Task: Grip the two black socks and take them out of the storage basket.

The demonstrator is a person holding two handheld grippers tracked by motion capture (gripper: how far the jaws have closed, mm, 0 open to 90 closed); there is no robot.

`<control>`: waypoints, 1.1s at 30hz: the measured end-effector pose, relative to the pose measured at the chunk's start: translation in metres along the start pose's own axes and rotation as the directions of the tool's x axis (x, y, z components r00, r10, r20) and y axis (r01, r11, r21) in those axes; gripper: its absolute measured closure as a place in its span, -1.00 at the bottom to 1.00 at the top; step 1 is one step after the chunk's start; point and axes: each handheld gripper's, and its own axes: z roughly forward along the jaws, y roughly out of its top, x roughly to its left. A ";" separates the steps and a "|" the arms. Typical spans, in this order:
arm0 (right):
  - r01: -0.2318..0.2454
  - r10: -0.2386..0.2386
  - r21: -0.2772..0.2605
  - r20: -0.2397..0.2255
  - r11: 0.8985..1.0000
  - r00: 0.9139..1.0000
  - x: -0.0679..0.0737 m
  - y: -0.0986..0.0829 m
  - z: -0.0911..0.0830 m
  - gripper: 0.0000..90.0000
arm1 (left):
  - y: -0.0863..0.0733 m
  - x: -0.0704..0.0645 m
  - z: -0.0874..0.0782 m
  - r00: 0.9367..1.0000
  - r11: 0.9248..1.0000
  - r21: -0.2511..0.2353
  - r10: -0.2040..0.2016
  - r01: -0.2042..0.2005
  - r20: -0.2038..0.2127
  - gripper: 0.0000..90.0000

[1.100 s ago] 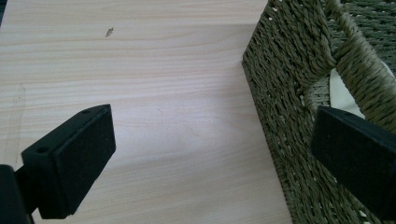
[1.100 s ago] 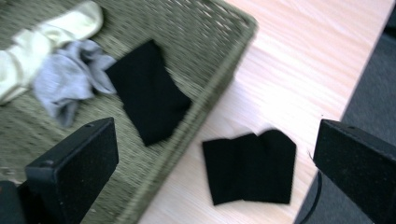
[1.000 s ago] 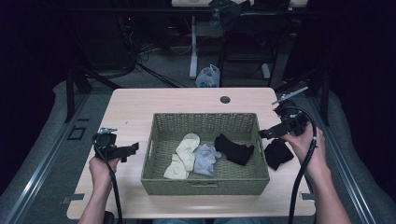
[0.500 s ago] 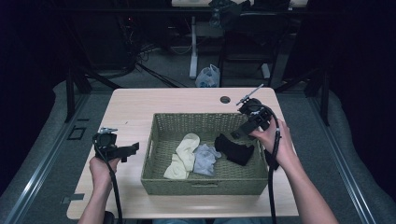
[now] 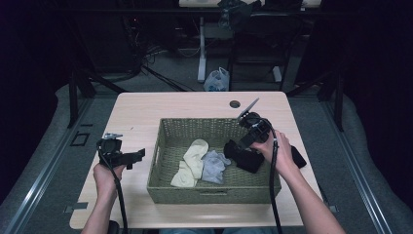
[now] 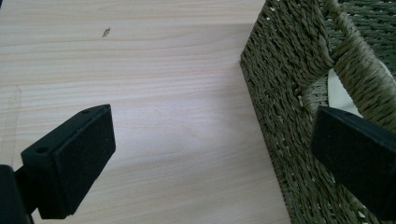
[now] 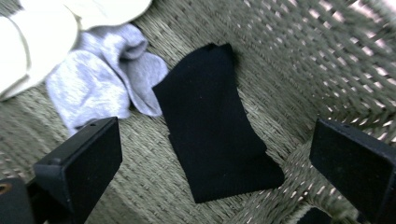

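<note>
At the left of the high view, the left hand-held gripper (image 5: pixel 138 156) was held over the worktop (image 5: pixel 136 112), just beside the green basket (image 5: pixel 160 151). Its jaws were wide open and held nothing. In the middle of the frame, a cream sock (image 5: pixel 192 158) and a grey sock (image 5: pixel 213 165) lay inside the basket. To their right lay a black sock (image 7: pixel 215 126), flat on the basket floor. The right hand-held gripper (image 7: pixel 224 172) hung over it with its jaws wide open, one on each side.

tongs (image 5: pixel 138 155): black | pads: square, foam-faced | cables: black | forearms: unsleeved
</note>
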 end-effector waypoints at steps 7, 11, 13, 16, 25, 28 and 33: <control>0.003 -0.002 0.061 -0.006 0.998 1.000 0.003 0.002 0.024 -0.84 | 0.000 0.001 0.000 1.000 1.000 -0.003 -0.006 0.006 0.000 -0.99; 0.002 -0.002 0.087 -0.010 0.996 1.000 0.005 0.005 0.037 -0.69 | 0.000 0.001 0.000 1.000 1.000 -0.003 -0.003 0.003 0.003 -0.99; 0.016 -0.015 0.113 -0.006 0.993 1.000 0.008 0.007 0.042 -0.67 | 0.000 0.001 0.000 1.000 1.000 -0.004 -0.004 0.004 0.005 -0.99; 0.022 -0.021 0.125 -0.008 0.992 1.000 0.013 0.008 0.049 -0.57 | 0.000 0.001 0.000 1.000 1.000 -0.005 -0.008 0.008 0.003 -0.99; 0.040 -0.039 0.191 -0.008 0.981 0.999 0.018 0.012 0.071 -0.33 | 0.001 0.002 -0.001 1.000 1.000 -0.005 -0.009 0.009 0.007 -0.99; 0.033 -0.035 0.214 0.006 0.976 0.999 0.018 0.014 0.078 -0.20 | 0.001 0.002 0.000 1.000 1.000 -0.004 -0.006 0.006 0.007 -0.99; 0.031 -0.037 0.205 0.024 0.978 0.999 0.020 0.015 0.085 0.57 | 0.001 0.003 -0.001 1.000 1.000 -0.008 -0.012 0.012 0.002 -0.99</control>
